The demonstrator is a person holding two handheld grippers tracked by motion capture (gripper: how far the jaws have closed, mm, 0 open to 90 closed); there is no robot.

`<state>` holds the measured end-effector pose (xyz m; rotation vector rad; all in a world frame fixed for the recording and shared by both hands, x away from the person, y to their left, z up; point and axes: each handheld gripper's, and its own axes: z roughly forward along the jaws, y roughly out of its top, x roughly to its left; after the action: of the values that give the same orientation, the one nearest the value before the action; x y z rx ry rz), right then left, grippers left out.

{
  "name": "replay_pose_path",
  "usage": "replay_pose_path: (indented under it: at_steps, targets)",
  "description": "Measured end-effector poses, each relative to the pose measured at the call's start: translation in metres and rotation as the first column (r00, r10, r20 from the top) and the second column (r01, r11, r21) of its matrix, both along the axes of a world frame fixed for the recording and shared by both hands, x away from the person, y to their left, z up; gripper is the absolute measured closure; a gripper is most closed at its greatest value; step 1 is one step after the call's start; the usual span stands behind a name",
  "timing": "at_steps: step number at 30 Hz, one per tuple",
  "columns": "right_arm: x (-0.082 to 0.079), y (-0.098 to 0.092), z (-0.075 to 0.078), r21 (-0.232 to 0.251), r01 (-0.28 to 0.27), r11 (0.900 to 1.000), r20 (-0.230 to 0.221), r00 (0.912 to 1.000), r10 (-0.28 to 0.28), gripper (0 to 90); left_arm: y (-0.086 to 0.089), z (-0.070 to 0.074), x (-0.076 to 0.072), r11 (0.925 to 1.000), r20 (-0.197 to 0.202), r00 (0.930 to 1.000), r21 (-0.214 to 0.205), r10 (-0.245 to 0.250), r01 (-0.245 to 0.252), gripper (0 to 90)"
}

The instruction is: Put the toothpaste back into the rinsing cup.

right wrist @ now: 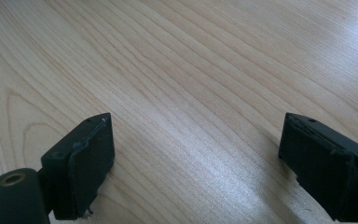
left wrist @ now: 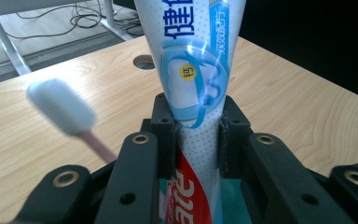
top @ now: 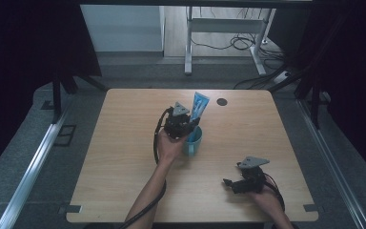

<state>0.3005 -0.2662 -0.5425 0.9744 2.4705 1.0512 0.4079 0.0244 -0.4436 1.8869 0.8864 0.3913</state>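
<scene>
1. In the high view, the left tool [top: 183, 125] is hovering over a light-blue cup [top: 194, 140] near the middle of the wooden desk [top: 124, 157], and a toothpaste tube [top: 199, 107] is sticking upward out of the cup, leaning slightly away from the person.
2. The left gripper view is revealing what the high view is hiding: the two black jaws are pressing on the tube [left wrist: 196, 93] from both sides at its narrower part, so this tool [left wrist: 196, 135] is holding the toothpaste tube.
3. That same view is also showing a toothbrush [left wrist: 70, 112] with a white bristled head and a pale pink handle, slanting up just beside the tube.
4. The tube is looking glossy and flat, white and blue with printed characters and a red band lower down.
5. The right tool [top: 233, 183] is resting low near the desk's front right corner, well apart from the cup.
6. The right gripper view is showing its jaws [right wrist: 196, 158] standing wide apart over bare, pale wood grain, with flat matte pads gripping nothing.
</scene>
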Motion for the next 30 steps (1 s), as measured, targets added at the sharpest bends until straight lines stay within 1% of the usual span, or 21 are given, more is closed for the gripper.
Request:
replay_pose_path:
  at_steps: [8,13,14,15,19,23,30]
  targets:
    - [0.0,0.0,0.0,0.0,0.0,1.0,0.001,1.0,0.0,10.3,-0.004,-0.005,-0.001,0.9999,-0.001,1.0,0.013,-0.005,0.005,72.5]
    - [0.0,0.0,0.0,-0.001,-0.001,1.0,0.001,1.0,0.001,10.3,-0.005,-0.008,-0.002,1.0,-0.006,1.0,0.006,0.002,-0.002,72.4]
    - [0.0,0.0,0.0,-0.001,-0.001,1.0,0.001,1.0,0.001,10.3,-0.005,-0.009,-0.001,1.0,-0.003,1.0,0.008,-0.001,0.002,72.3]
    - [0.0,0.0,0.0,-0.001,-0.001,1.0,0.001,1.0,0.001,10.3,-0.005,-0.009,-0.002,1.0,-0.008,1.0,0.007,0.004,-0.004,72.3]
    - [0.0,0.0,0.0,0.0,-0.001,1.0,0.0,1.0,0.001,10.3,-0.007,-0.013,-0.002,1.0,-0.014,0.9999,0.01,-0.001,0.001,72.1]
    - [0.0,0.0,0.0,0.0,0.0,1.0,0.001,1.0,0.0,10.3,-0.004,-0.015,-0.001,1.0,-0.018,0.9998,-0.009,-0.004,0.004,71.8]
    - [0.0,0.0,0.0,0.0,0.0,1.0,0.001,1.0,0.0,10.3,-0.003,-0.017,-0.002,0.9999,-0.026,0.9996,-0.002,-0.01,0.01,71.3]
